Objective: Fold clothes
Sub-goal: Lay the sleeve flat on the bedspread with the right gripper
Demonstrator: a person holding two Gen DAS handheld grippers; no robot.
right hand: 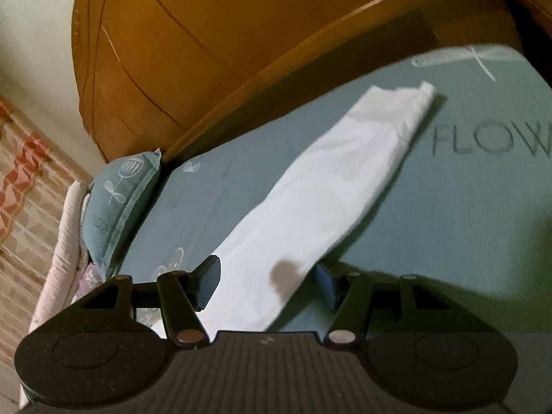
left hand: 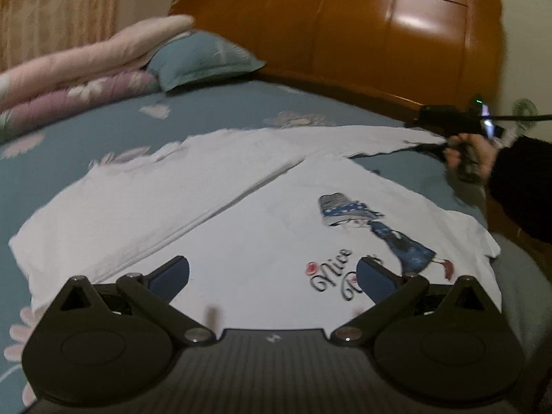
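Bed [left hand: 220,110]: teal sheet with pale flower prints, filling both views; "FLOW" lettering at the right edge of the right wrist view.
Headboard [left hand: 362,24]: glossy orange-brown wood, behind the sheet.
Pillow [left hand: 203,58]: teal, against the headboard at the far left.
Quilt [left hand: 86,69]: pink and lilac, folded, stacked just beside the pillow.
Curtain [left hand: 58,3]: orange-patterned, top left.
Shirt [left hand: 241,214]: white, spread flat mid-bed; one side folded over along a diagonal crease; blue figure print and script starting "Nice" facing up near the front.
Sleeve [right hand: 331,186]: long white strip stretched across the sheet toward the headboard, cuff flat at the far end.
Left gripper [left hand: 272,276]: low over the shirt's near edge, fingers wide apart, nothing between them.
Right gripper [right hand: 269,284]: fingers apart on either side of the sleeve's near end; cloth between the pads, contact not clear; in the left wrist view, at the far right by the sleeve tip.
Hand [left hand: 465,155]: wrapped round the right gripper's handle, dark cuff behind it.
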